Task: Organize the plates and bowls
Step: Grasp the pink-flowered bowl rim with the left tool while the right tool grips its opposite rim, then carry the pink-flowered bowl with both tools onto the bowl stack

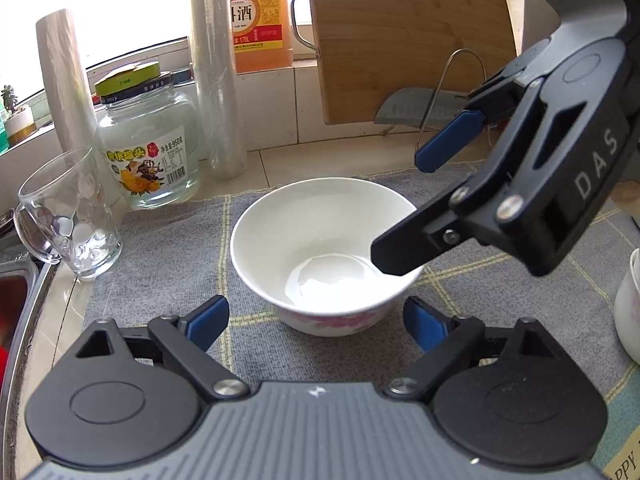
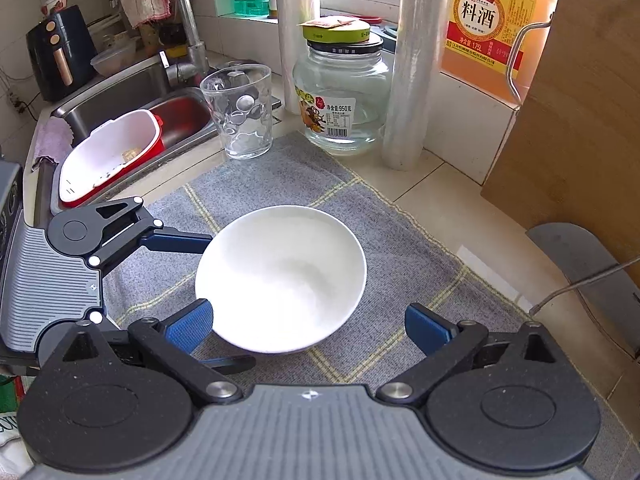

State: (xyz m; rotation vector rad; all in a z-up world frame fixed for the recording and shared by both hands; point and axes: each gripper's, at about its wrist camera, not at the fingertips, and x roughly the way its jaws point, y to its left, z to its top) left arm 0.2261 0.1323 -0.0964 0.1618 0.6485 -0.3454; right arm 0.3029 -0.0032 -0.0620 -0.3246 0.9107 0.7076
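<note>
A white bowl (image 1: 324,252) with a pink flower pattern stands upright on a grey checked mat (image 1: 168,264). It also shows in the right wrist view (image 2: 280,276). My left gripper (image 1: 316,326) is open, its blue fingertips (image 1: 210,320) just short of the bowl's near side; in the right wrist view it (image 2: 220,300) reaches the bowl from the left. My right gripper (image 2: 308,326) is open just above and beside the bowl. In the left wrist view it (image 1: 404,216) comes in from the right, one finger over the bowl's rim.
A glass mug (image 2: 240,112), a glass jar (image 2: 344,100), two rolls of film (image 2: 412,80), an orange bottle (image 2: 492,24) and a wooden board (image 2: 572,128) ring the mat. The sink (image 2: 132,92) with a red-and-white tub (image 2: 112,152) lies left. A white cup (image 1: 628,304) stands right.
</note>
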